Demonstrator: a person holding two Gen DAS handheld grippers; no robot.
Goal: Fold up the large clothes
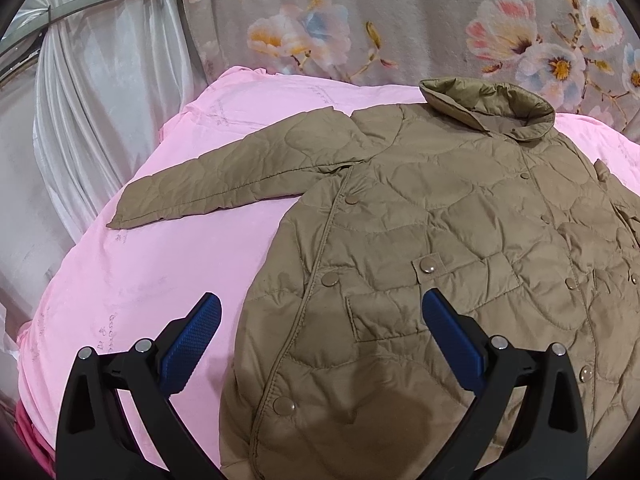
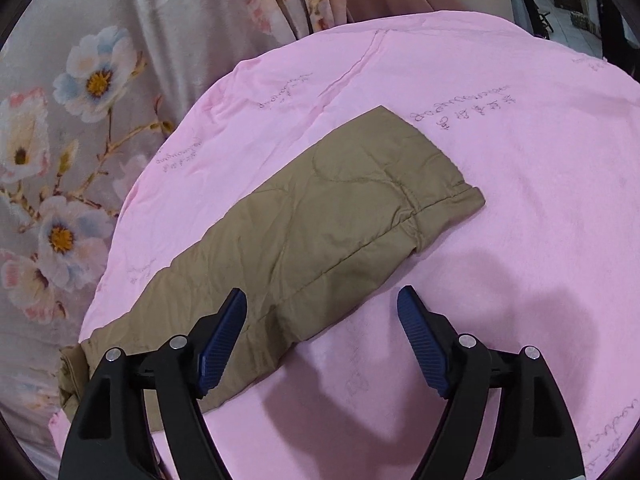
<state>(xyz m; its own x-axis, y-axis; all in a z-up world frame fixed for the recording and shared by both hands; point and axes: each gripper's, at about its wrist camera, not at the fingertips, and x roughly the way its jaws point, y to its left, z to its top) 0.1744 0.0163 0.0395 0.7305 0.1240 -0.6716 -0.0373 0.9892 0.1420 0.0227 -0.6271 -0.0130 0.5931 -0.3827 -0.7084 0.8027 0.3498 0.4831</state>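
Note:
A quilted khaki jacket (image 1: 420,216) lies flat, front up, on a pink sheet (image 1: 160,264), with its collar (image 1: 488,106) at the far side and one sleeve (image 1: 224,176) stretched out to the left. My left gripper (image 1: 320,312) hovers open above the jacket's lower front, near a snap pocket, with nothing between its blue pads. In the right wrist view the other sleeve (image 2: 320,224) lies spread across the sheet (image 2: 520,160), its cuff (image 2: 452,196) toward the right. My right gripper (image 2: 322,304) stands open just above that sleeve's near edge, holding nothing.
A floral curtain (image 1: 400,20) hangs behind the far edge of the pink surface, with white drapes (image 1: 100,80) at the left. The same floral fabric (image 2: 60,160) borders the sheet in the right wrist view. Bare pink sheet lies right of the sleeve.

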